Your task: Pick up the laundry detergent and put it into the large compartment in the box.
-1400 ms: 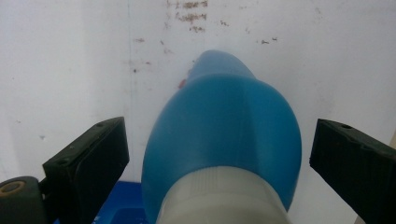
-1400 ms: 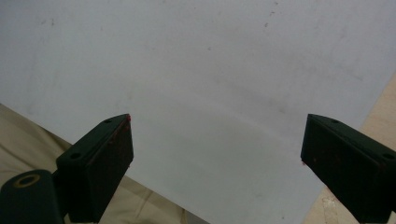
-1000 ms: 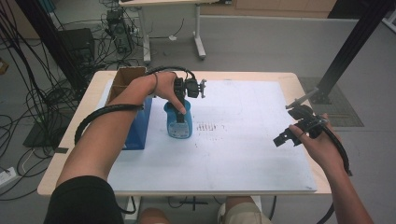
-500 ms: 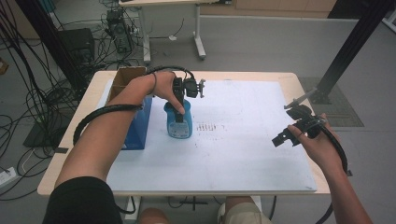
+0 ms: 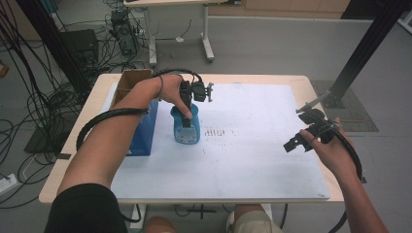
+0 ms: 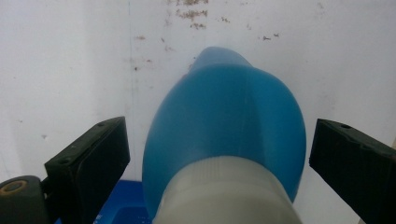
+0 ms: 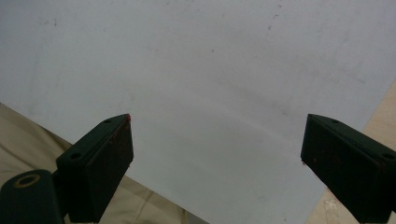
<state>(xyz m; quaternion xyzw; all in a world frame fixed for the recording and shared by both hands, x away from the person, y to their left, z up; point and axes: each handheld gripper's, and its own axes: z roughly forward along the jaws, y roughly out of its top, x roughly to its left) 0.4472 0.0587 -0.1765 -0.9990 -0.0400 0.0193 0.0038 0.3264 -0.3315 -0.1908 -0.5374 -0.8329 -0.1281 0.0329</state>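
Centrally, blue bottle (image 5: 186,126) stood upright on white sheet (image 5: 243,145), white cap on, contents not visible, left gripper (image 6: 217,154) above it, jaws spread either side, not touching, cardboard box (image 5: 130,82) alongside, right gripper (image 7: 217,154) jaws spread, empty.

The left gripper (image 5: 187,127) hangs directly over the blue bottle (image 5: 186,127), its jaws spread wide with a gap on each side of the bottle's shoulders (the left gripper view shows white sheet in both gaps). Just to that gripper's left the blue box (image 5: 144,130) and the cardboard box (image 5: 130,83) beyond it wall off that side. To its right the white sheet (image 5: 252,145) lies bare all the way to the right gripper (image 5: 297,142), which hovers with jaws wide apart near the table's right edge, only the sheet below and ahead of it.
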